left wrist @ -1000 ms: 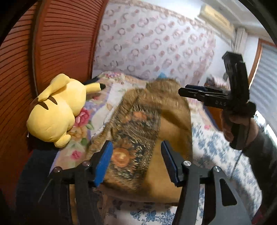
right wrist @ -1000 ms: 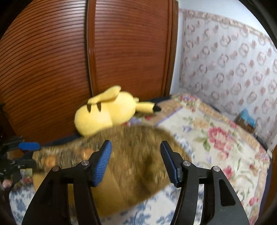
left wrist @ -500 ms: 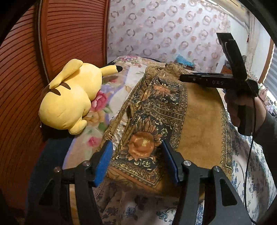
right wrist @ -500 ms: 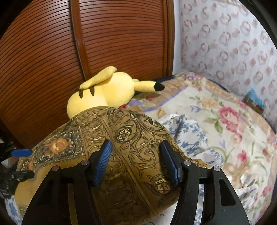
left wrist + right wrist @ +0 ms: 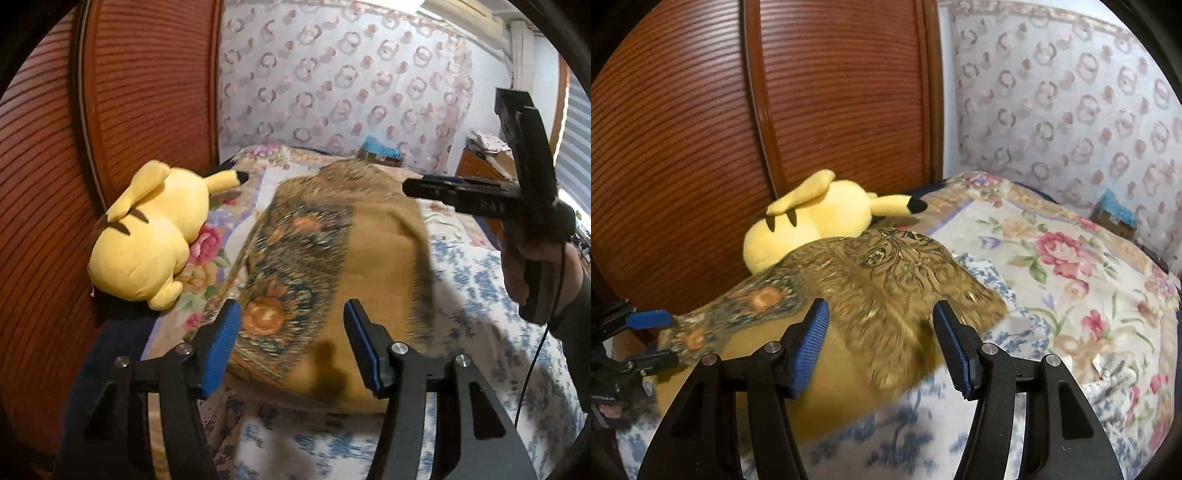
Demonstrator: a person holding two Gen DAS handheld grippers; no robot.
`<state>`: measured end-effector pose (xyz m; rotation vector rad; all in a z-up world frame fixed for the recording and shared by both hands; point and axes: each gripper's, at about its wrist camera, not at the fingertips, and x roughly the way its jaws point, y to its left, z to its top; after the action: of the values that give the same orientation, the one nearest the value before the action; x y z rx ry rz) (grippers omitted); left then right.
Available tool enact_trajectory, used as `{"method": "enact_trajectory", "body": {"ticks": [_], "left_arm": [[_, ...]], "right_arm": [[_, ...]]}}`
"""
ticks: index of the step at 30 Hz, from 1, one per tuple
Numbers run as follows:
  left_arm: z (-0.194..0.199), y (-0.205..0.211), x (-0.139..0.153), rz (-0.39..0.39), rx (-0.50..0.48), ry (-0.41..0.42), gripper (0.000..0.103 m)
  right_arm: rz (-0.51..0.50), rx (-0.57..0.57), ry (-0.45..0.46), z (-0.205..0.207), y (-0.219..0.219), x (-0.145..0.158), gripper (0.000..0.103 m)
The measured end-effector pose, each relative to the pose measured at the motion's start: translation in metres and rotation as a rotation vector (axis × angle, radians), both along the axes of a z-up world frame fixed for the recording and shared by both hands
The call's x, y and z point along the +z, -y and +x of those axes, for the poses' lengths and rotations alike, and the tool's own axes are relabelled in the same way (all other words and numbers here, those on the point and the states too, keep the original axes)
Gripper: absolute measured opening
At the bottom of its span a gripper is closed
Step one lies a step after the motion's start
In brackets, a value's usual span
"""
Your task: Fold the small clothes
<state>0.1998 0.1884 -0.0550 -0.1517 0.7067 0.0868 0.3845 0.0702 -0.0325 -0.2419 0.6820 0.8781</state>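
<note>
Cloth (image 5: pixel 369 258) spread over a bed (image 5: pixel 1071 258), mustard-brown with a dark floral border along one side; looks blurry in both views, so hard to read the folds; lying on a blue-and-white sheet (image 5: pixel 480 295) with a floral quilt (image 5: pixel 1052 266) further back. Left gripper (image 5: pixel 291 343) low over the near edge of the cloth, blue pads (image 5: pixel 221 343) wide apart, nothing between them; same deal on the other side, right gripper (image 5: pixel 879 343) spread open above the cloth, pads (image 5: pixel 809 347) gripping nothing. From the left wrist, right gripper (image 5: pixel 461 194) visible side-on at the far corner of the cloth, held in a hand (image 5: pixel 532 266) with a cable hanging down; can't tell from that angle whether touching the fabric or just over it. From the right wrist, left gripper (image 5: pixel 646 336) peeking in at the left edge, one blue pad right beside the bordered end of the cloth. Yellow plush (image 5: pixel 147 236) lying by the cloth's left side, up against a ribbed wooden wardrobe (image 5: pixel 831 92); black-tipped ear pointing toward the headboard end. Patterned wall (image 5: pixel 332 81) behind the bed; small blue box (image 5: pixel 1115 214) at the foot of it.
</note>
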Motion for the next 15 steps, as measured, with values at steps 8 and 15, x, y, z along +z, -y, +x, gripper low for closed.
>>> {"method": "enact_trajectory", "body": {"ticks": [8,15], "left_arm": [[-0.017,0.042,0.025,0.033,-0.055,0.062,0.057],[-0.035,0.091,0.042,0.067,-0.108,0.118,0.057]], "right_arm": [[0.037,-0.093,0.032,-0.060,0.063,0.032,0.064],[0.065,-0.221,0.075,-0.117,0.134,0.049,0.076]]}}
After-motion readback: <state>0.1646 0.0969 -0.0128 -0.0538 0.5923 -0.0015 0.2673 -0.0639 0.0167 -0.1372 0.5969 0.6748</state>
